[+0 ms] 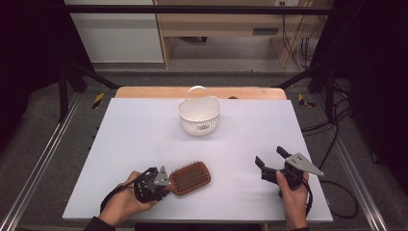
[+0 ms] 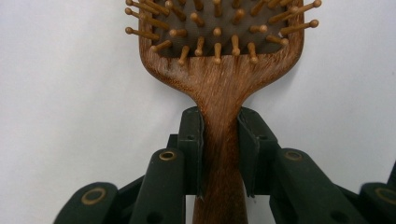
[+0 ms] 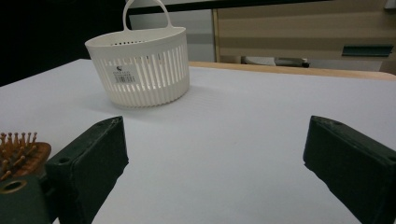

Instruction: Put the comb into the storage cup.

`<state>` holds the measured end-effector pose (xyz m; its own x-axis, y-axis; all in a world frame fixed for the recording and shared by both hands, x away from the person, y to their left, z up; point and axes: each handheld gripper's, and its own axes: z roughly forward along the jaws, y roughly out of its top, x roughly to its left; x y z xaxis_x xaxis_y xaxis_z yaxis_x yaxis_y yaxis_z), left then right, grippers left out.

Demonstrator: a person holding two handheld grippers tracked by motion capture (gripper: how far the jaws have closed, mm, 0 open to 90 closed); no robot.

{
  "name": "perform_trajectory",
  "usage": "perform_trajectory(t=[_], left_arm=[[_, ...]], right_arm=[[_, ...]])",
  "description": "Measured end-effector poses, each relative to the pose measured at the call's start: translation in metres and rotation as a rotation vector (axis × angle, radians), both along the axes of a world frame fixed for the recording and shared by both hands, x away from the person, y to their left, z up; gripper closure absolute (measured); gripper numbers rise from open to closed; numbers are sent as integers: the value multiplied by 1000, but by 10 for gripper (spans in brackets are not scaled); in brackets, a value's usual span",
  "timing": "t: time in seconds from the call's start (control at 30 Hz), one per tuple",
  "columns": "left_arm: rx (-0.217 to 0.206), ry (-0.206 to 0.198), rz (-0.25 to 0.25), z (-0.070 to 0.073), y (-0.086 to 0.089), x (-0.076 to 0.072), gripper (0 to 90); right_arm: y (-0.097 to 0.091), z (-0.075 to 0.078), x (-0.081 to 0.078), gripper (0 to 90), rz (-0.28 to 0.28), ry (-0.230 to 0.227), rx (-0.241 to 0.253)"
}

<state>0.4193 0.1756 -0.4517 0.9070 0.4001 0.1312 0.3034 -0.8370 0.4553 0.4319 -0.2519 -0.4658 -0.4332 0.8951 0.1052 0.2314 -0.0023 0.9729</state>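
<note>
Left gripper (image 1: 163, 185) sits near the table's (image 1: 144, 139) front edge, left of centre, clamped on the handle of a wooden hairbrush (image 1: 191, 177). In the left gripper view both pads press the narrow neck of the handle from either side, just below where it widens into the head; bristles point up. The brush (image 2: 219, 93) lies flat on the white tabletop (image 2: 70, 93), head toward the middle of the table, handle toward the front-left corner. The person's left hand (image 1: 126, 199) comes in over the front edge.

Right gripper (image 1: 272, 162) is near the front-right corner, jaws spread wide with nothing between them, hovering low over the table. The right hand (image 1: 293, 192) holds it close to the front edge, not far from the right edge. In the right gripper view bare table shows between the two black jaws.

White slotted basket (image 1: 199, 115) with an upright loop handle stands near the back edge, about centred, well apart from the brush and both grippers. In the right gripper view the basket (image 3: 140, 74) is upright with a label on its wall.

Open room: wide bare stretch from brush to basket, bare middle between the two grippers, and both back corners free. A wooden strip (image 1: 144, 92) runs beyond the back edge.
</note>
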Motion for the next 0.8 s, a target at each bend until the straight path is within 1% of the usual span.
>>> perform_trajectory(t=[0.03, 0.07, 0.13, 0.2, 0.23, 0.27, 0.3, 0.33, 0.37, 0.4, 0.43, 0.47, 0.5, 0.53, 0.57, 0.6, 0.63, 0.67, 0.7, 0.77, 0.8], left_arm=[[-10, -5, 1, 1, 0, 0, 721], [-10, -5, 1, 1, 0, 0, 721], [-52, -41, 24, 4, -2, 2, 720], [-76, -68, 30, 7, -2, 3, 721], [-91, -79, 34, 8, -3, 3, 721], [-91, -79, 34, 8, -3, 3, 721], [-116, -93, 40, 10, -4, 5, 721], [-116, -93, 40, 10, -4, 5, 721], [-132, -113, 47, 11, -7, 5, 721], [-132, -129, 47, 12, -9, 5, 721], [-132, -129, 47, 12, -9, 5, 721], [-152, -152, 52, 12, -11, 5, 721], [-152, -152, 52, 12, -11, 5, 721], [-182, -179, 55, 11, -14, 5, 721], [-182, -179, 55, 11, -14, 5, 721], [-199, -201, 53, 10, -15, 5, 721], [-229, -221, 54, 8, -16, 5, 721], [-229, -221, 54, 8, -16, 5, 721], [-249, -244, 75, 6, -18, 4, 721], [-270, -263, 87, 4, -18, 4, 721], [-270, -263, 87, 4, -18, 4, 721]], right_arm=[[0, 0, 0, 64, 1, 0, 1], [0, 0, 0, 64, 1, 0, 1], [1, 1, -1, 63, 5, -4, 2], [2, 2, -1, 63, 6, -9, 10], [2, 2, -2, 70, 6, -13, 16], [2, 2, -2, 70, 6, -13, 16], [5, 3, -2, 87, 6, -18, 24], [5, 3, -2, 87, 6, -18, 24], [9, 3, -1, 90, 11, -22, 27], [11, 3, -1, 95, 12, -24, 32], [11, 3, -1, 95, 12, -24, 32], [17, 4, -1, 99, 21, -34, 44], [19, 5, -1, 99, 30, -35, 53], [23, 5, -2, 97, 44, -38, 69], [27, 6, -2, 93, 49, -40, 82], [27, 6, -2, 93, 49, -40, 82], [33, 8, -3, 85, 69, -41, 104], [33, 8, -3, 85, 69, -41, 104], [40, 8, -5, 75, 94, -33, 115], [45, 9, -5, 66, 118, -26, 130], [49, 10, -6, 59, 133, -20, 135]])
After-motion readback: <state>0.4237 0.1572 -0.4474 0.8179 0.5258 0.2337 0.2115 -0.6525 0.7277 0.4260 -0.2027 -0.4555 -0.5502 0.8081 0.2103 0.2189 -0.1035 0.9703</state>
